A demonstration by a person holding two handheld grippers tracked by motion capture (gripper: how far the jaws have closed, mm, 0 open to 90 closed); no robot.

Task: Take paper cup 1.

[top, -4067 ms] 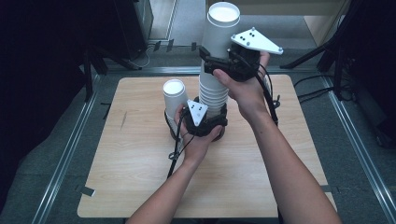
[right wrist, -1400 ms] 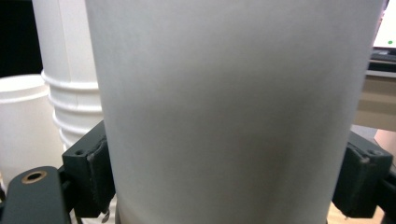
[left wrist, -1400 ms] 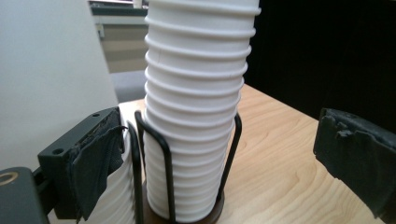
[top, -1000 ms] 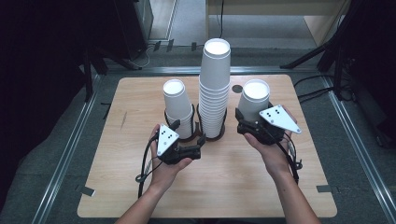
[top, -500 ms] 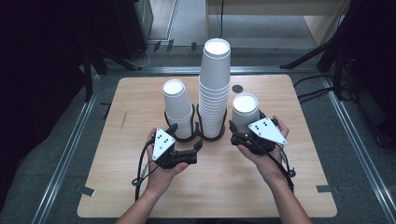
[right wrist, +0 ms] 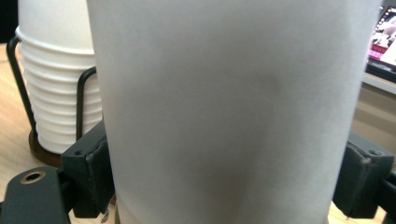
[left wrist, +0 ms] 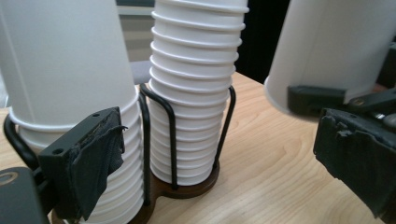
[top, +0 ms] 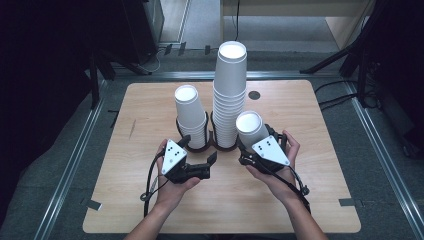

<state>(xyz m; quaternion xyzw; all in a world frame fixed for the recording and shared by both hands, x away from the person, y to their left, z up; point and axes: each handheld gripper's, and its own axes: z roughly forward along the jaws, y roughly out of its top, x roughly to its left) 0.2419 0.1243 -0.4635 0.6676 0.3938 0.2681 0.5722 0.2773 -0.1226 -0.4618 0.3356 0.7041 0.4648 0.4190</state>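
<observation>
At the wooden table [top: 150,200], my right gripper [top: 256,144] clamps a single white paper cup [top: 248,127], upside down, its jaws closed partway against the cup's sides. A second ago I held that cup higher and further right; it now sits lower, just beside the tall stack of cups [top: 230,95] in the black wire holder [top: 220,146], near the holder's right-hand slot. Four seconds back, the same gripper was up at the top of that stack. My left gripper [top: 200,159] stands wide open with nothing in it, in front of the shorter stack of cups [top: 190,117], one jaw close to its lower cups, in much the same spot as a second ago.
</observation>
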